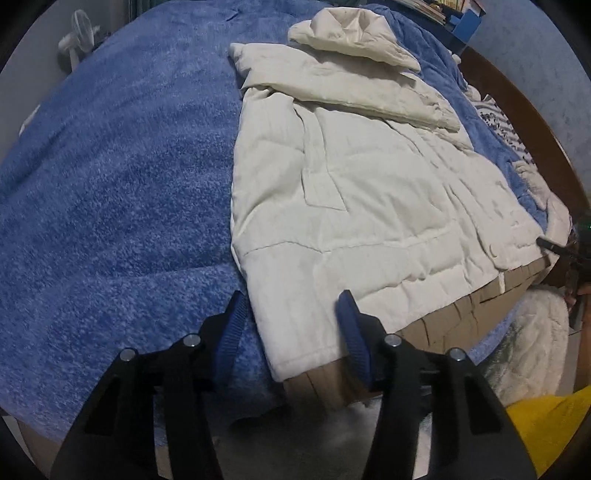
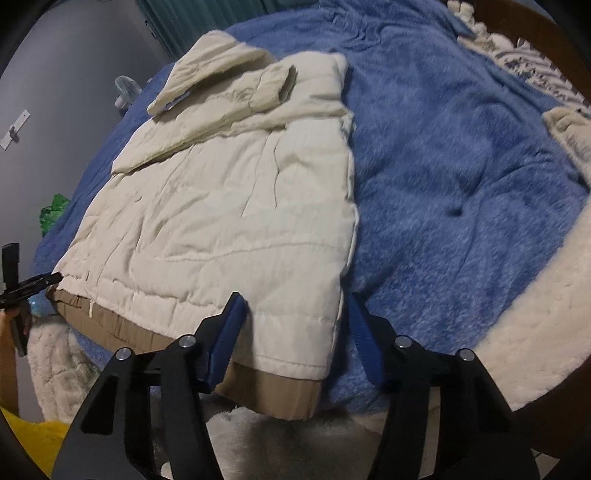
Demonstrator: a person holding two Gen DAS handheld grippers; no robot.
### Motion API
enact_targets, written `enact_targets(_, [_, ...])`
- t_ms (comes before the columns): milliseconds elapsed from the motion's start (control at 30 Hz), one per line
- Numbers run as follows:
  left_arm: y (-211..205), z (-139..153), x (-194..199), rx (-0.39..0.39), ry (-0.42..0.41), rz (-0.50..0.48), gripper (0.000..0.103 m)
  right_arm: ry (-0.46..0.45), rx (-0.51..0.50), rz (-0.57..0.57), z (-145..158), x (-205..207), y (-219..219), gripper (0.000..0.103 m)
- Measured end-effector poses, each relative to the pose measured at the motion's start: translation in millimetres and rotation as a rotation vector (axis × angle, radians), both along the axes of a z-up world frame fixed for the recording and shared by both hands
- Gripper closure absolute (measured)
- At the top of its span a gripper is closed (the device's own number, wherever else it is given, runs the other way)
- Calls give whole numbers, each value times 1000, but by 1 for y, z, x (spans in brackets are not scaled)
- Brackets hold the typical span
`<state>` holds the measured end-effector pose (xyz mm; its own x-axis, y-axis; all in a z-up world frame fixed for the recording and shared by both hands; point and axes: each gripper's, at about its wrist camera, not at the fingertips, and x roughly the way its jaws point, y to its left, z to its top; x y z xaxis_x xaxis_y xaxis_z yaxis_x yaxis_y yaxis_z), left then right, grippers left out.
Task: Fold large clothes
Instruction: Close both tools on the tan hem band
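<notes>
Underneath everything, a blue blanket (image 1: 110,177) covers the bed, and on it lies a cream quilted jacket (image 1: 362,184), spread flat with its sleeves folded across the chest and its hood (image 1: 351,33) crumpled at the far end. Its tan lining (image 2: 258,391) shows along the near hem, which hangs just over the bed's edge. Both the left gripper (image 1: 291,306) and the right gripper (image 2: 297,306) gape wide, each straddling a hem corner without pinching it.

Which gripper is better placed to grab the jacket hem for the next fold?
Neither clearly: both suit. The left gripper has open jaws astride the near-left corner of the cream jacket; the right gripper straddles the near-right corner.
</notes>
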<state>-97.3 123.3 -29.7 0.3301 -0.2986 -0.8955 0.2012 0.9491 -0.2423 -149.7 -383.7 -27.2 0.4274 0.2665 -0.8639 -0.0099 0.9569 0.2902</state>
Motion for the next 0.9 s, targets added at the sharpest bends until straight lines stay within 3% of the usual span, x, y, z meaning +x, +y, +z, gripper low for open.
enact_targets(67, [-1, -3, 2, -45, 36, -6, 55, 9, 16, 10, -2, 0, 1, 50])
enact_targets(267, [-16, -6, 7, 7, 32, -62, 56, 36, 33, 28, -8, 11, 3, 48])
enact_targets(467, [-17, -6, 0, 19, 35, -106, 58, 29, -59, 103, -4, 3, 14, 48])
enact_targets(533, [-19, -10, -2, 34, 46, -130, 60, 22, -71, 117, -4, 2, 16, 54])
enact_targets(567, [-20, -9, -2, 34, 37, -140, 72, -12, -90, 122, 1, 1, 17, 72])
enact_targets(600, [-20, -3, -2, 41, 0, -144, 79, -66, -115, 146, 10, -2, 22, 81])
enact_targets(633, [-21, 3, -2, 46, -36, -144, 87, -121, -161, 168, 20, -4, 28, 83])
enact_targets(733, [-18, 35, 3, 2, -145, -126, 90, -229, -233, 208, 47, -5, 42, 88])
enact_targets(900, [-14, 76, 29, -137, -215, -113, 91, -335, -159, 173, 91, 21, 30, 91])
